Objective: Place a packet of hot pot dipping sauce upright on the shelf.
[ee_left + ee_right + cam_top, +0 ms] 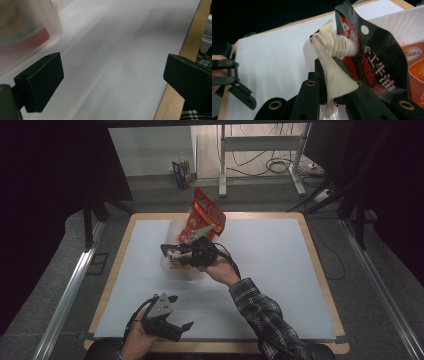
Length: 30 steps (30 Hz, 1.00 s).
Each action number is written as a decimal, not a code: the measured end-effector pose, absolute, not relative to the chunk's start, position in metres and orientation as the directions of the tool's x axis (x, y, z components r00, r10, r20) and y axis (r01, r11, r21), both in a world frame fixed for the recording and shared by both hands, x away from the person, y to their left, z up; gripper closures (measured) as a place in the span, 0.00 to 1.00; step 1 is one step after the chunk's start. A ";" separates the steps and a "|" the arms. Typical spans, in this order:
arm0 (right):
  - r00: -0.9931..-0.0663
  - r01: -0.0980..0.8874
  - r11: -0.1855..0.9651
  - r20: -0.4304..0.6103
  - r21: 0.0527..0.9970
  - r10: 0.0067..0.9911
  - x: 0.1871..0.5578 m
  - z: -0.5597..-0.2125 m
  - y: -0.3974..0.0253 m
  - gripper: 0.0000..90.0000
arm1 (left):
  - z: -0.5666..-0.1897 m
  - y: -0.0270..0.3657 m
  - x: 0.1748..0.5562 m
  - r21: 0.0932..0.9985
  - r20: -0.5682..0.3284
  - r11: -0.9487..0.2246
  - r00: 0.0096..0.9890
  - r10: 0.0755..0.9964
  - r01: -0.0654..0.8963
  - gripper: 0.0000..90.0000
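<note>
Your right gripper point(172, 254) is clamped on a cream pouch with a ribbed white spout point(337, 65), held above the clear plastic bin point(182, 270) at the middle of the white mat point(280, 265). Against the pouch, on its far side, a red-and-black packet point(205, 215) stands tilted up out of the bin and crowds the spout. Your left gripper point(181, 312) hovers near the mat's front edge, well short of the bin, jaws spread wide with nothing between them.
</note>
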State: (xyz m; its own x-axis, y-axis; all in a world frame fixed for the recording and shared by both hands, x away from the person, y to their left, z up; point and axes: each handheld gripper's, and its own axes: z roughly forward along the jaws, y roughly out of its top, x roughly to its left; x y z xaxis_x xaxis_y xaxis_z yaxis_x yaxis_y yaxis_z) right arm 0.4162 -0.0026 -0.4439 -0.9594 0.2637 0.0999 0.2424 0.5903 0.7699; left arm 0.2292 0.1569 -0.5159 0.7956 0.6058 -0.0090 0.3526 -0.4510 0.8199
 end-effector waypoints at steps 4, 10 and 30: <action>-0.958 0.246 0.597 0.099 0.764 0.268 0.417 -0.450 0.001 0.91 | -0.516 0.156 0.229 0.819 -0.006 -0.454 0.796 0.605 0.351 0.03; -0.959 0.229 0.627 0.062 0.744 0.277 0.418 -0.452 0.004 0.90 | -0.516 0.156 0.229 0.815 -0.002 -0.461 0.797 0.604 0.351 0.03; -0.957 0.259 0.638 0.107 0.725 0.268 0.418 -0.452 -0.004 0.56 | -0.517 0.155 0.229 0.807 0.008 -0.475 0.799 0.601 0.349 0.03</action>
